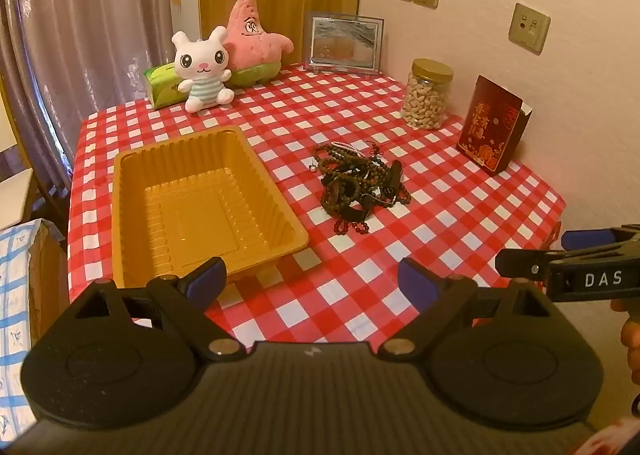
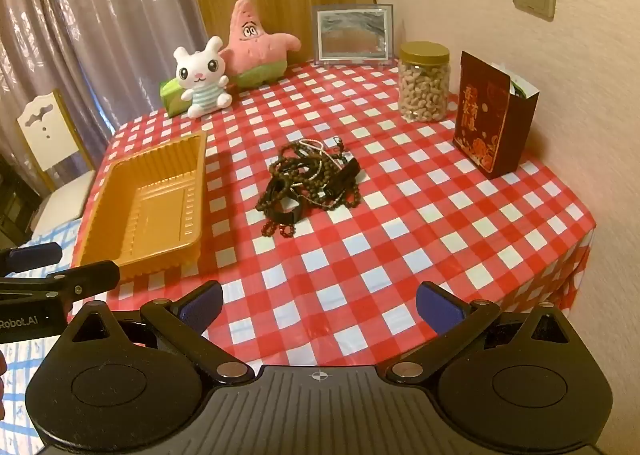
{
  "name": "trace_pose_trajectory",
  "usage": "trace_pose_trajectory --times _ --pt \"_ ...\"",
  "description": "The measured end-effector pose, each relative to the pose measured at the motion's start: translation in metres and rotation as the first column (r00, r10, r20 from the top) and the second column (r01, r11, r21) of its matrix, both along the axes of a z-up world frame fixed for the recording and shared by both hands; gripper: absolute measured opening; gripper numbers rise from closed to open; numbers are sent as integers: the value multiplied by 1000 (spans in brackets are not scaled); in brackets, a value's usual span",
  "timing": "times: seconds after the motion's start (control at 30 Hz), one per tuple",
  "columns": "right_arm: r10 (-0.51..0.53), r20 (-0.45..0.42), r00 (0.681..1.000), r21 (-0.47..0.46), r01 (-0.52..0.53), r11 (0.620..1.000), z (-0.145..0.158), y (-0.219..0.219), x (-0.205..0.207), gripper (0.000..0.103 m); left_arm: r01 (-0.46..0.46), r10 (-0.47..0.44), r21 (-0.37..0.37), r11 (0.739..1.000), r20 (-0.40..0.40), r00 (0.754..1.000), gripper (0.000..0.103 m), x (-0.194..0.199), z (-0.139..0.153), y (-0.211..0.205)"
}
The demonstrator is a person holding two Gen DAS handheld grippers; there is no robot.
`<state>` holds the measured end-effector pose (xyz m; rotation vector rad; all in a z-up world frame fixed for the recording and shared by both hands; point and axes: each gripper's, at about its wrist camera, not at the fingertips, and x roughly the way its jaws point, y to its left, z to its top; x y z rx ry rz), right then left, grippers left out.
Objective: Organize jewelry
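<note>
Jewelry pile (image 2: 310, 185): tangled bead strands, dark bands, on the cloth (image 2: 400, 255) ahead of right gripper (image 2: 320, 305), slightly left of its centreline, well apart. Tray (image 2: 120, 251) empty, far-left of right gripper, just ahead of left gripper (image 1: 312, 281). Both grippers hang over the near edge tilted down, jaws fully spread, nothing held.

Step, as I judge: first pick. Go for 1 loose strand at the pile's near edge, e.g. the red beads (image 2: 280, 229), not the middle; tangle may drag others. Lift slowly, drop in tray. Left could steady the tray.
</note>
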<state>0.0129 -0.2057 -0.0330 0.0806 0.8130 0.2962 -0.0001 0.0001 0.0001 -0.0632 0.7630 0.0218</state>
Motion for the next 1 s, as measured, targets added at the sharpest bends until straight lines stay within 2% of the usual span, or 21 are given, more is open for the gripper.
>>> trace_pose_trajectory --times 1.0 --pt "0 -4 1000 -4 0 1000 -3 5 2 102 1 -1 1 1000 -5 1000 92 0 0 0"
